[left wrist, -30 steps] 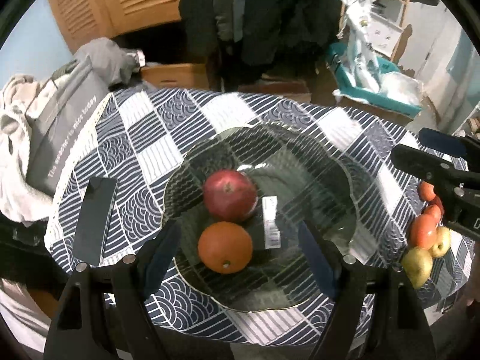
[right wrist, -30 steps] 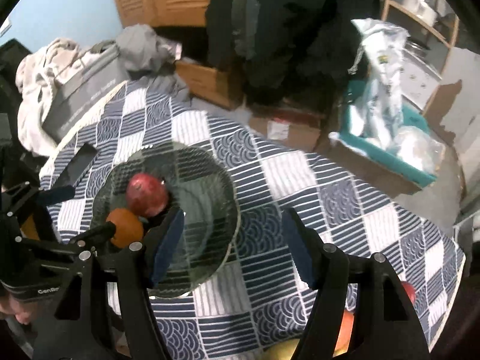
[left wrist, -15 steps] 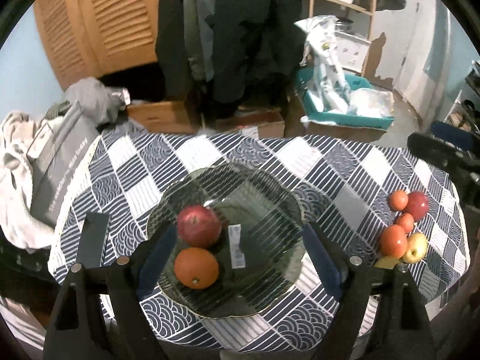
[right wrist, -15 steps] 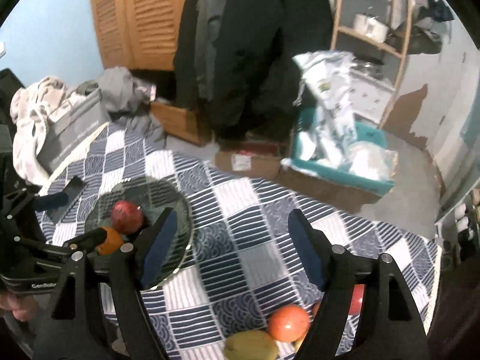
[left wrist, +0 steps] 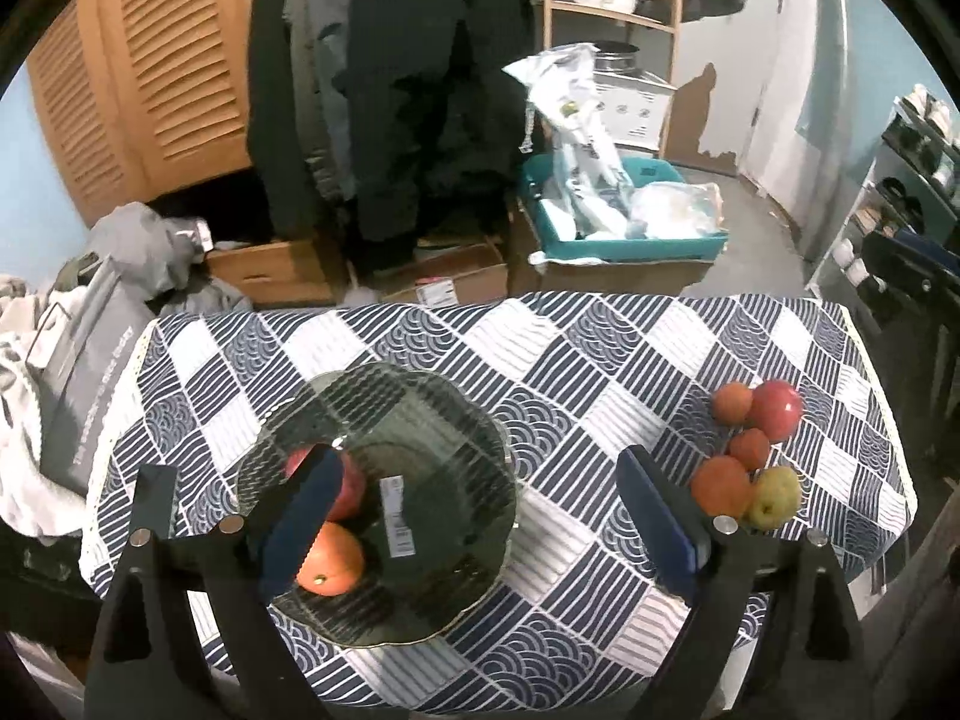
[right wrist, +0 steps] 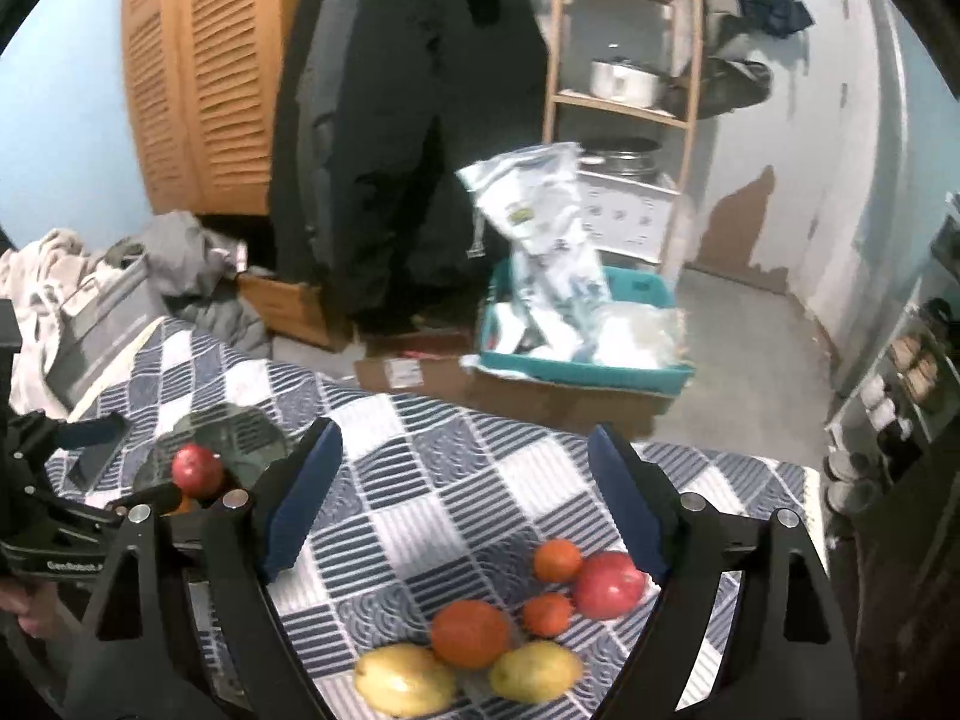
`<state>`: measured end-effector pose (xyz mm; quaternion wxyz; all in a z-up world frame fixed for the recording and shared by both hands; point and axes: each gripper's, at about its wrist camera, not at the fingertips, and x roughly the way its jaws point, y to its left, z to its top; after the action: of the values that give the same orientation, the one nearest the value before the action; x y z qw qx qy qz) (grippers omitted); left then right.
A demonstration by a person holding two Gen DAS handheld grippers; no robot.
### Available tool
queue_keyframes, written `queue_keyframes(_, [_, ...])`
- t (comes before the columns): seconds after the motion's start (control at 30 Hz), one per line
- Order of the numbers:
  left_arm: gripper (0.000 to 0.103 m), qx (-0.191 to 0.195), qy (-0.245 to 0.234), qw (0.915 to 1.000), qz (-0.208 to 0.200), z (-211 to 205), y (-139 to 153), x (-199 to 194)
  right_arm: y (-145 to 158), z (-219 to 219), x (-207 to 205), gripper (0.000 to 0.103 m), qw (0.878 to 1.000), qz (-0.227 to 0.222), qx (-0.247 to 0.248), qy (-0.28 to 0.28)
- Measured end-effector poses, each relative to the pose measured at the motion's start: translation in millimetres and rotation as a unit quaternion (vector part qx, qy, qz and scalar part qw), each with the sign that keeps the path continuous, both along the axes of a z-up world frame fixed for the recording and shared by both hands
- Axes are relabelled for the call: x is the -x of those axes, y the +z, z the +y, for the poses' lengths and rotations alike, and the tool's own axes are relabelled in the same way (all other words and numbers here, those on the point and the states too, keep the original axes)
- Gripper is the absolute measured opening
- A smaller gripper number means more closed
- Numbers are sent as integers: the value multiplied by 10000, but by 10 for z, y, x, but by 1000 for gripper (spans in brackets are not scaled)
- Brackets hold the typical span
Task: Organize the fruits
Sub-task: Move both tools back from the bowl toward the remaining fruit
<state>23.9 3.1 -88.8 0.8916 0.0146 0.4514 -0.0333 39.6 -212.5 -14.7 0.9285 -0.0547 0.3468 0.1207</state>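
Left claw: the black two-finger left gripper with blue pads (left wrist: 474,516) is held above the table; its jaws are spread wide and opening, and nothing is gripped between them.
Right claw: the black two-finger right gripper with blue pads (right wrist: 465,498) is likewise carried wide and opening, with nothing held; only bare cloth is seen between its pads.
Table: a table covered by a navy-and-white checked cloth with wave and stripe patterns (left wrist: 576,360) is seen from above in both wrist views.
Plate: a round, ribbed, dark clear-glass plate with a scalloped rim (left wrist: 432,420) is set on the left part of the cloth, and a white barcode label (left wrist: 397,516) is stuck on it.
Fruit on the plate: a red apple (left wrist: 351,486) and a round orange (left wrist: 333,561) are laid touching each other on the near left of the plate, both partly hidden by the left gripper's left pad.
Fruit on the cloth: a loose cluster is gathered near the right end of the table, well apart from the plate.
Cluster contents: a large red apple (right wrist: 609,585), a large orange (right wrist: 471,633), two small tangerines (right wrist: 558,559), and two yellow-green pears (right wrist: 402,687) are counted there.
Surroundings: a teal plastic crate filled with white bags (left wrist: 624,228) is placed on the floor beyond the table.
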Motion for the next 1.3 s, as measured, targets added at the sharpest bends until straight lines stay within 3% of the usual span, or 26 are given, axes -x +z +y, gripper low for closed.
queue_keyframes(0.73, [94,7,-769,9970,-2,-882,52,-74,-128,-1077,276,84,9952,74,-38,-975])
queue_keyframes(1.3, [94,43,-1108,9922,566,-1292,-386,-188,-576,-1331,288,84,9907,641,153,-1192])
